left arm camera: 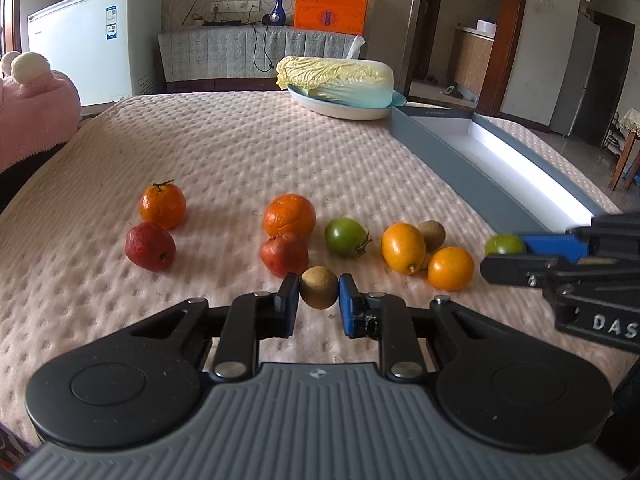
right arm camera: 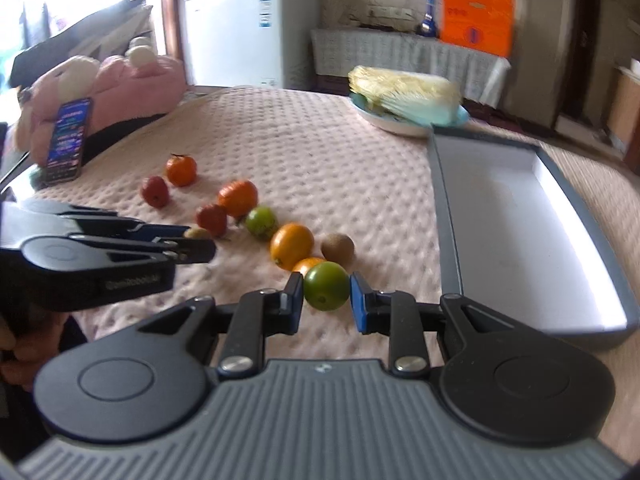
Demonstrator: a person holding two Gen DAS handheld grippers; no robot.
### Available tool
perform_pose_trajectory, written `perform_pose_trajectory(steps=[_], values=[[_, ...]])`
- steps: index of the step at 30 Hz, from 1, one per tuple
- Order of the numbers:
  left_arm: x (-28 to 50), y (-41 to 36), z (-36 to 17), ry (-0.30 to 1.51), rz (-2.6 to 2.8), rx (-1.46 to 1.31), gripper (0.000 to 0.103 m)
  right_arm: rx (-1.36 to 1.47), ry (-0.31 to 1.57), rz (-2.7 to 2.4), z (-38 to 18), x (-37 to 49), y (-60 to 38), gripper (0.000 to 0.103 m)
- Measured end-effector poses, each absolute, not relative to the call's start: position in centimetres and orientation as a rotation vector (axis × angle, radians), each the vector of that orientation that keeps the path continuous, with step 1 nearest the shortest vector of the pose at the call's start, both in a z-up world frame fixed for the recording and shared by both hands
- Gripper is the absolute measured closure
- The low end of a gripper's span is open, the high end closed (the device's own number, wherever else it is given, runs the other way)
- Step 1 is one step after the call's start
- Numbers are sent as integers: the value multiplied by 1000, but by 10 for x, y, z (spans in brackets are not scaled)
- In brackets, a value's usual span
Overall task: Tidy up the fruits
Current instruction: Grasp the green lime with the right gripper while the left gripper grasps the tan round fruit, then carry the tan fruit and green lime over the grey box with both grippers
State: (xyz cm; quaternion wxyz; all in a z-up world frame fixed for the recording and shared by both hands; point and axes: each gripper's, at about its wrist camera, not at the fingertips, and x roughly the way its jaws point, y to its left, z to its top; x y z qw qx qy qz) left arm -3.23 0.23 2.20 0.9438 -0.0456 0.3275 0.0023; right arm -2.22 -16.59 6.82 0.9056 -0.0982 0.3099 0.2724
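Note:
My left gripper is shut on a brown kiwi, low over the pink bedspread; it also shows in the right wrist view as the left gripper. My right gripper is shut on a green round fruit, which appears in the left wrist view as the green fruit. Loose on the spread lie two oranges, two red fruits, another green fruit, a second kiwi and two smaller orange fruits. A grey tray with a white floor lies to the right.
A plate with a napa cabbage sits at the far edge of the bed. A pink plush toy and a phone lie at the left side. A white freezer and an orange box stand behind.

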Motion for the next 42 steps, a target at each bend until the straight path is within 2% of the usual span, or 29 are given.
perform_pose_trajectory(steps=[7, 12, 42], values=[[-31, -2, 27, 669, 4, -101, 78, -294, 585, 651, 94, -9, -169, 75], [-26, -11, 34, 652, -11, -74, 78, -148, 625, 614, 82, -2, -187, 75], [56, -68, 57, 615, -72, -18, 78, -56, 541, 479, 98, 3, -237, 74]])
